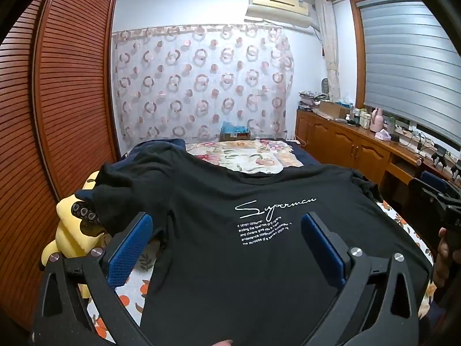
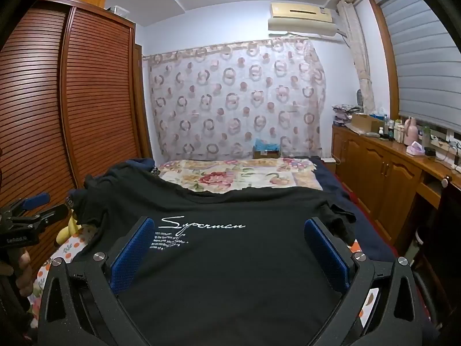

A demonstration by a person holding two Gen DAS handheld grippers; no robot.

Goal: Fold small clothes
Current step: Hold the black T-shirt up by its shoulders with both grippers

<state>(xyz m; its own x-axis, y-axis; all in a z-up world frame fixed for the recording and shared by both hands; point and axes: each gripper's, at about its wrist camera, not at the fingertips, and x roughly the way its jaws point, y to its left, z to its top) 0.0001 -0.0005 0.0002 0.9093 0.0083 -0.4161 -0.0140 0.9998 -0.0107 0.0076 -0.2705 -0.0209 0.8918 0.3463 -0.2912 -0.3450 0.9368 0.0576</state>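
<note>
Black T-shirt (image 1: 230,245) flat on bed (image 2: 239,176); both tools wide.

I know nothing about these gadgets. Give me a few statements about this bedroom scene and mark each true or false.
1. The black T-shirt lies spread on the bed. True.
2. The left gripper is clamped on the shirt. False: its jaws stand wide open.
3. The shirt bears white lettering. True.
4. The right gripper holds a sock. False: it is open and holds nothing.
5. The wardrobe doors are white. False: reddish-brown wood.
</note>
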